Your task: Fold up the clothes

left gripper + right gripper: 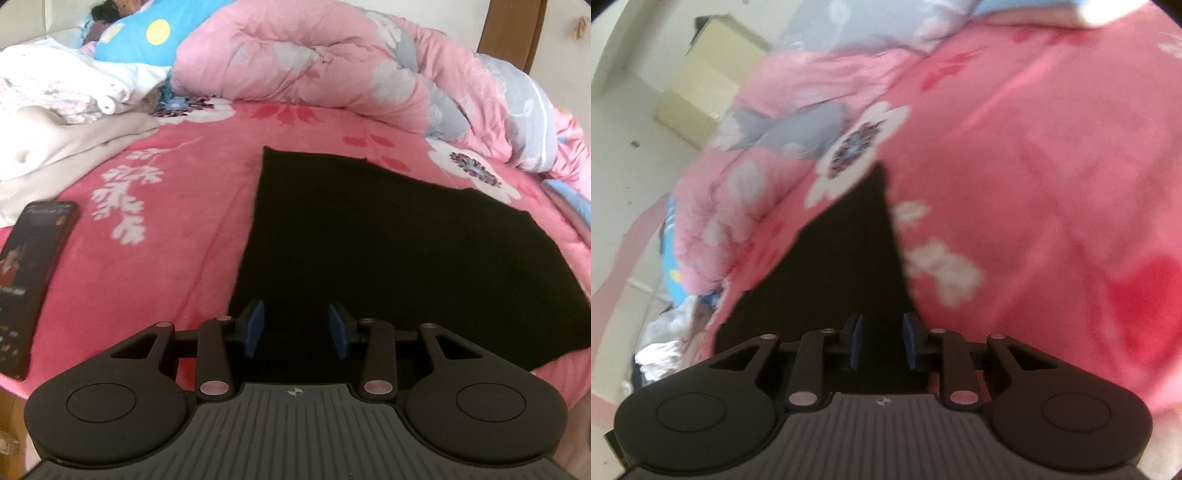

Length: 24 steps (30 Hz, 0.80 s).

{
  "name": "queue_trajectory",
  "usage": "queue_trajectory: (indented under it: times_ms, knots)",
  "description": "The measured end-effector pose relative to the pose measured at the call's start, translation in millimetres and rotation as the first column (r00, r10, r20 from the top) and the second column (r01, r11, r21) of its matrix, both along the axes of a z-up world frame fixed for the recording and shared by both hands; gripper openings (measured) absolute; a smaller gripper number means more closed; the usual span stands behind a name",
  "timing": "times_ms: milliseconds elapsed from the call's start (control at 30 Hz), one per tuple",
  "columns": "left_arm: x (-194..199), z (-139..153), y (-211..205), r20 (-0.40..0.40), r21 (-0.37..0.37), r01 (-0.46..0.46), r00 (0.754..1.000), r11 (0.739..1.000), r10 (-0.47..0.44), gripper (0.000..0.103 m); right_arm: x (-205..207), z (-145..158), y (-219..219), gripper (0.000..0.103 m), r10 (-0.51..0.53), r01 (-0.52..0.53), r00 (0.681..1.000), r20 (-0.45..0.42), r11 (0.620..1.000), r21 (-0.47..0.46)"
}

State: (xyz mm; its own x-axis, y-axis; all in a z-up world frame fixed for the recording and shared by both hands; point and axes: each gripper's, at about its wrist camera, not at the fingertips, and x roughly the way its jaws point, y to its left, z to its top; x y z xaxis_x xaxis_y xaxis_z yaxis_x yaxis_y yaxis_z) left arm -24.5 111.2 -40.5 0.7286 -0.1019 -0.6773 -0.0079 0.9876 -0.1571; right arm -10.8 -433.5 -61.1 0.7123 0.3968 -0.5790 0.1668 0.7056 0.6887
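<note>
The bed is covered by a pink fleece sheet (192, 236) printed with white leaf sprays and red and white flowers. Lying flat on it, at the centre of the left wrist view and spreading toward four o'clock, is a black cloth garment (369, 251) with straight edges. At nine o'clock a dark smartphone (29, 280) lies face up with its screen lit. At ten o'clock sits a heap of cream and white fabrics (62, 122). From twelve to two o'clock a bunched pink quilt with grey and white flowers (332, 62) lies along the far side, and at eleven o'clock a blue pillow with a yellow dot (147, 37).
</note>
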Motion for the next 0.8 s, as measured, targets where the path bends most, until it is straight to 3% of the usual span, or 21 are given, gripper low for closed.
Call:
queue_trajectory:
  times_ms: [167, 333, 433, 567, 667, 733, 800]
  knots:
    - [-15, 11, 7, 0.056, 0.015, -0.017, 0.998, 1.0, 0.016, 0.039, -28, 17, -15, 0.026, -0.091, 0.092, 0.995, 0.033, 0.995, -0.029]
    - [-19, 9, 8, 0.057, -0.006, -0.019, 0.998, 1.0, 0.019, 0.039, -22, 38, 26, 0.026, 0.045, -0.04, 0.99, 0.133, 0.998, -0.04]
    - [-21, -1, 15, 0.028, -0.009, -0.05, 0.998, 0.999, 0.051, 0.039, -16, 31, 47, 0.026, 0.109, -0.102, 0.988, 0.105, 0.992, -0.076]
    - [-32, 0, 31, 0.022, -0.024, -0.089, 0.996, 0.996, 0.09, 0.039, -25, 16, 33, 0.021, 0.046, -0.045, 0.999, 0.004, 0.988, -0.147]
    - [-43, 14, 37, 0.068, -0.006, -0.094, 0.993, 0.996, 0.095, 0.041, -43, 20, 14, 0.023, -0.009, 0.011, 1.0, 0.019, 0.995, -0.1]
    - [-44, 21, 33, 0.097, 0.018, -0.094, 0.991, 0.995, 0.092, 0.045, -51, 32, 15, 0.025, -0.031, 0.036, 0.999, 0.034, 0.981, -0.189]
    - [-42, 26, 26, 0.116, 0.023, -0.076, 0.991, 0.997, 0.073, 0.047, -52, 38, 18, 0.025, -0.015, 0.026, 0.998, 0.058, 0.979, -0.2]
